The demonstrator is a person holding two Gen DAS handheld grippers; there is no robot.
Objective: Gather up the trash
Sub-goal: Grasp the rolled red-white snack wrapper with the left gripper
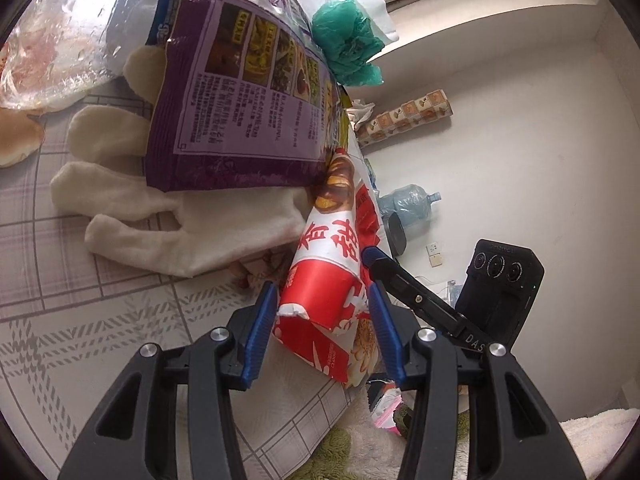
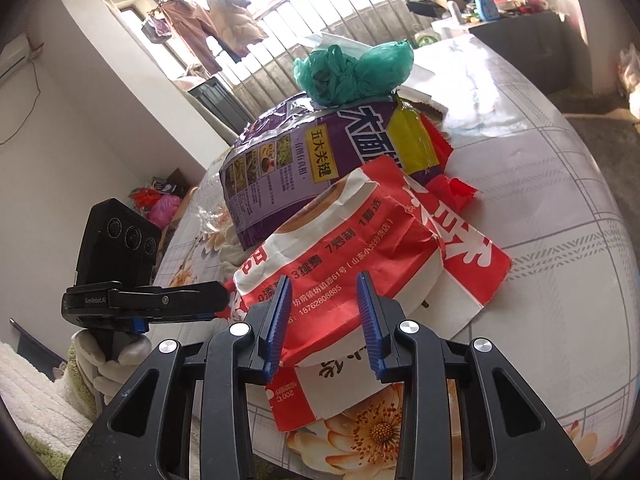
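Red paper bag (image 2: pixel 360 248) lies at worktop (image 2: pixel 560 208) edge, both grippers straddling it: left gripper (image 1: pixel 324 308) jaws apart, right gripper (image 2: pixel 324 308) jaws apart. Purple packet (image 2: pixel 288 160), green bag (image 2: pixel 352 68) uncollected; most work remains.

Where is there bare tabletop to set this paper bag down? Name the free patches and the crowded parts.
Free: the checked tablecloth right of the red-and-white paper bag, out to the table's edge, and the strip in front of the white glove. Crowded: the middle, where the purple packet, green plastic bag and paper bag pile together.
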